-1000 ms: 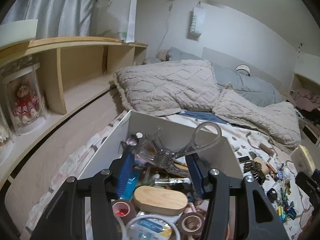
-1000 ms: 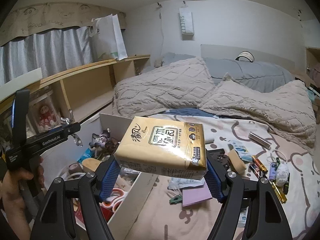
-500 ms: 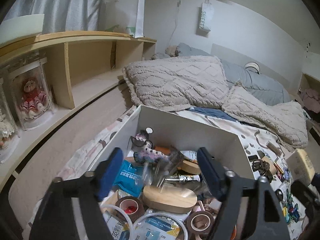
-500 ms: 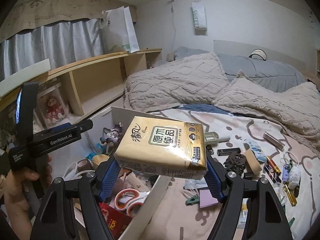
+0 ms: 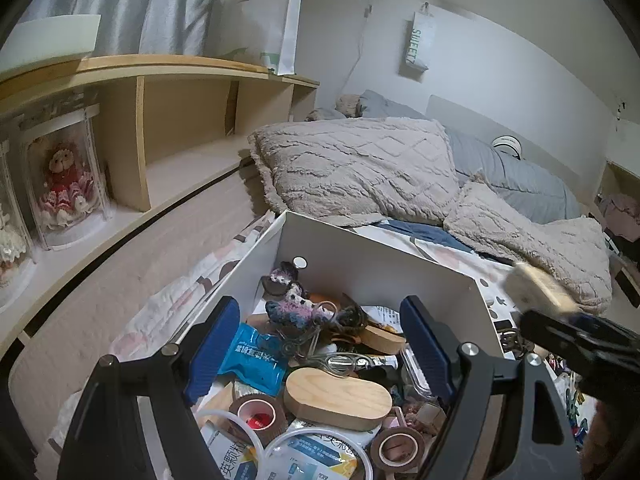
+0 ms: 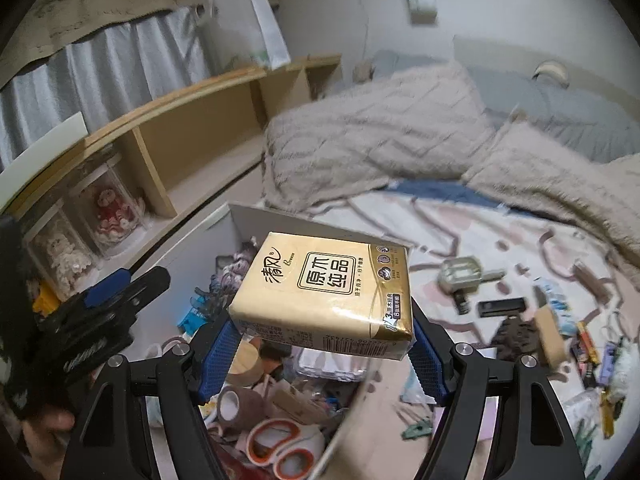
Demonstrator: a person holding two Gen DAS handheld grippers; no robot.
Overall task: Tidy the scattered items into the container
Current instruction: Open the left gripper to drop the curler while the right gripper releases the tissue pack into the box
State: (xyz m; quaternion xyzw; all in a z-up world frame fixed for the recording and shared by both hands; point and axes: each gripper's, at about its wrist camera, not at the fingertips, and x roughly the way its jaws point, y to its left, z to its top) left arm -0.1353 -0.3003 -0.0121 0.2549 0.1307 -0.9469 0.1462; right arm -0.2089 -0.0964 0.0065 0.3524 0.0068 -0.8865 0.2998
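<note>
Right wrist view: the right tongs pinch a tan plastic-wrapped tissue pack, held above the near rim of the white open-topped storage box, which stands on the bed and is already crowded. Left tongs hang spread and empty over the box. Step in hand, by judgement: depositing the pack. Next move calls for lowering past the rim, then releasing.

The tissue pack hides much of the box's contents — bedspread clutter is motion-blurred.
</note>
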